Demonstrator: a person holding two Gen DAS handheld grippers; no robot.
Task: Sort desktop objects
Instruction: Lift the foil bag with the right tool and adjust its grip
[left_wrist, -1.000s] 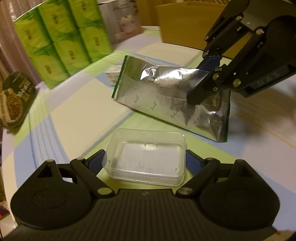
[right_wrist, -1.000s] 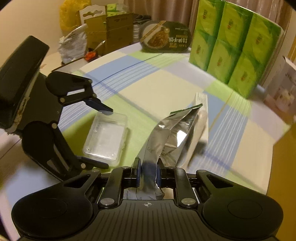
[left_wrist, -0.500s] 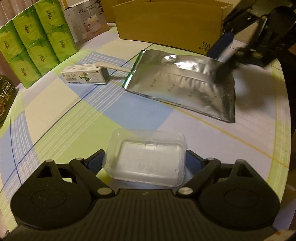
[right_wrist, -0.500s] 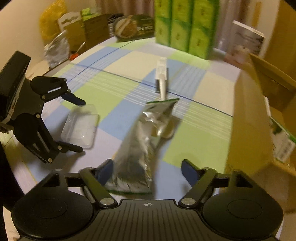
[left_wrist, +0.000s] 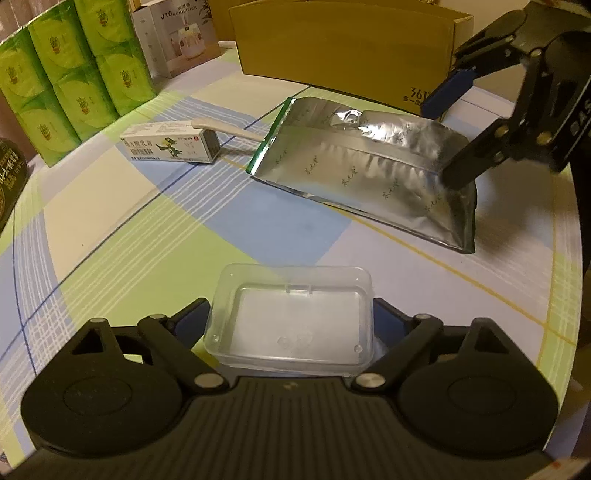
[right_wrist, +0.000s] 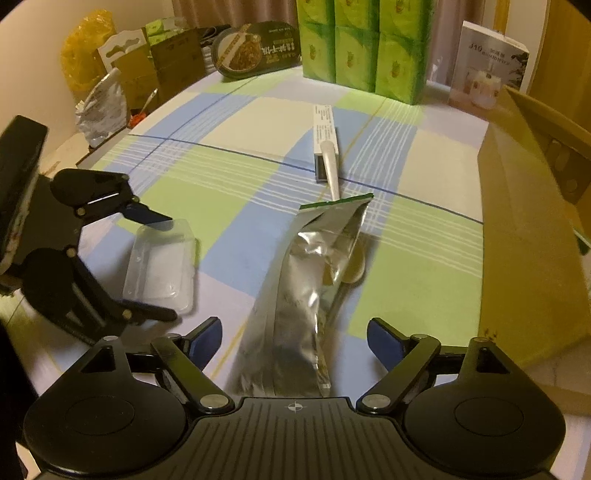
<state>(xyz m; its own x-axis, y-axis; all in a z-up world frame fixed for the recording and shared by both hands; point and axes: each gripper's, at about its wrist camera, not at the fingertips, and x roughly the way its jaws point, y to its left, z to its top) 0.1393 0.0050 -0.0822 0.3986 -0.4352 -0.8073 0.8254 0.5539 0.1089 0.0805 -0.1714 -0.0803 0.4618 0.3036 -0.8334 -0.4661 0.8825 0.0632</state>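
Note:
My left gripper (left_wrist: 291, 314) is shut on a clear plastic box (left_wrist: 291, 317), which also shows in the right wrist view (right_wrist: 162, 262), held between the left gripper's fingers (right_wrist: 147, 218). A silver foil pouch (left_wrist: 369, 170) lies flat on the checked tablecloth; it runs up the middle of the right wrist view (right_wrist: 314, 280). My right gripper (right_wrist: 293, 341) is open, its fingers on either side of the pouch's near end. It shows at the right of the left wrist view (left_wrist: 450, 136). A white medicine box (left_wrist: 170, 146) and a pale spoon (left_wrist: 221, 127) lie beyond the pouch.
An open cardboard box (left_wrist: 340, 48) stands behind the pouch, at the right in the right wrist view (right_wrist: 532, 229). Green tissue packs (right_wrist: 365, 44), a white product box (right_wrist: 484, 70) and a dark food bowl (right_wrist: 255, 50) line the far edge. Bags and cartons (right_wrist: 110, 74) stand off the table's left.
My right gripper carried the pouch toward the cardboard box, opened and let it drop flat on the cloth. My left gripper has kept hold of the clear box.

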